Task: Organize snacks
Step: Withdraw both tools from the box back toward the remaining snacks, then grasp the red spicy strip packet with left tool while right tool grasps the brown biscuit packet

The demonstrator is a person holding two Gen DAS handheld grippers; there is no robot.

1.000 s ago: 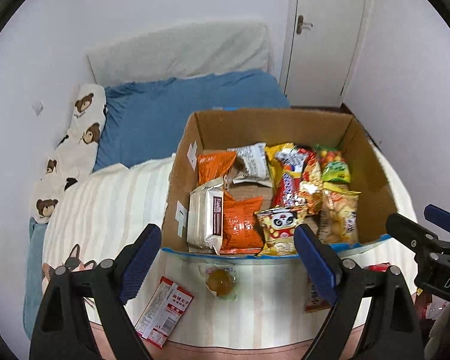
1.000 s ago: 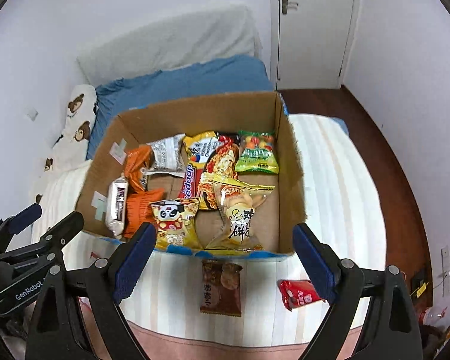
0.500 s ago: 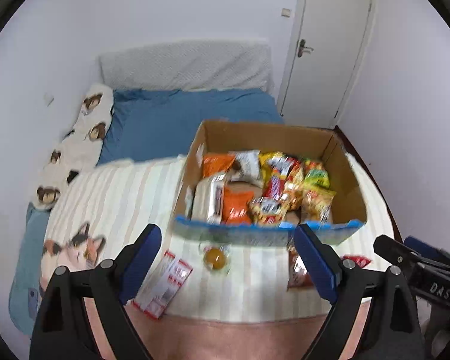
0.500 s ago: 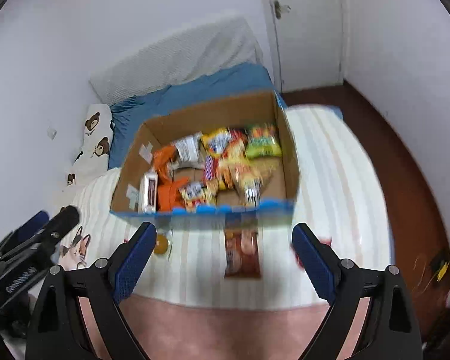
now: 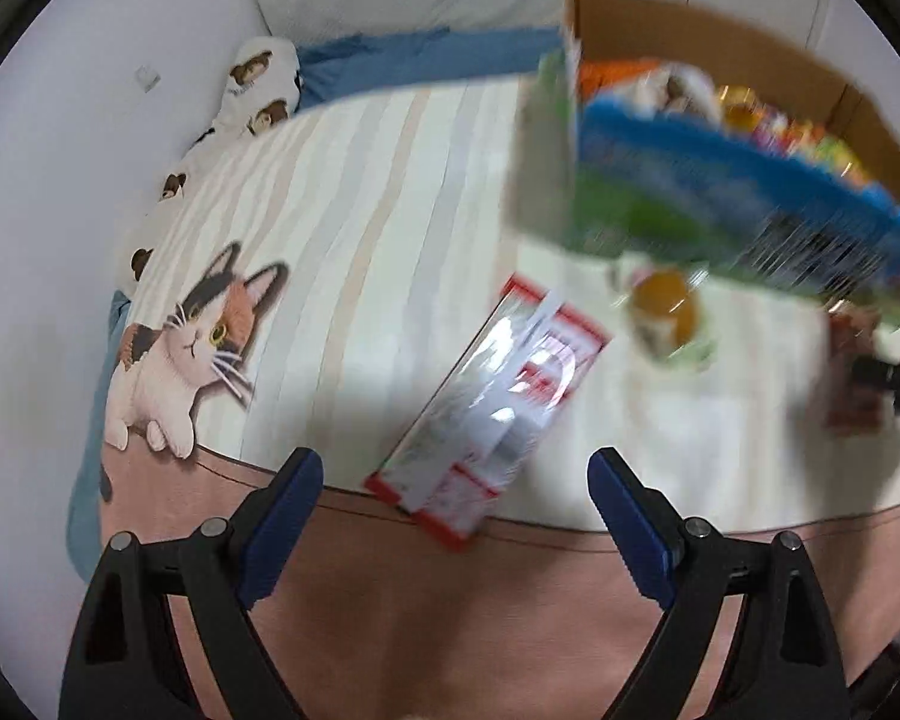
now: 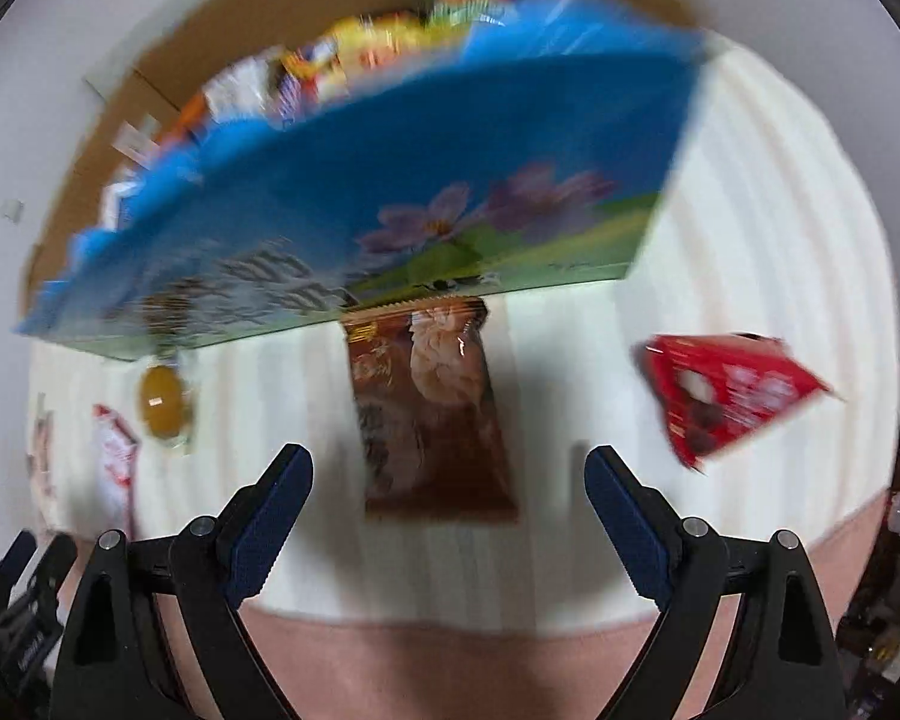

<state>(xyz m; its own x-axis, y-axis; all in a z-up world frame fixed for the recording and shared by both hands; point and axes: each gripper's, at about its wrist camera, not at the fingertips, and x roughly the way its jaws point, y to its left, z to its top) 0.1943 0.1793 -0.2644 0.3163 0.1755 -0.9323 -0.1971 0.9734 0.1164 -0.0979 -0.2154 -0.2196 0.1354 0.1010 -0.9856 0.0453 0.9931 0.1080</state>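
Note:
A cardboard box with a blue printed front holds several snack packets on the bed. In front of it lie a red-and-white packet, an orange jelly cup, a brown packet and a red packet. My left gripper is open, low over the red-and-white packet. My right gripper is open, low over the brown packet. The jelly cup and the red-and-white packet also show in the right wrist view. Both views are blurred.
The bed has a striped cream blanket with a cat picture and a pink border. A bear-print pillow and blue sheet lie behind. White walls stand close at left.
Both grippers have dropped down and forward towards the bed. The loose packets in front of the box now fill the views. Both stay open.

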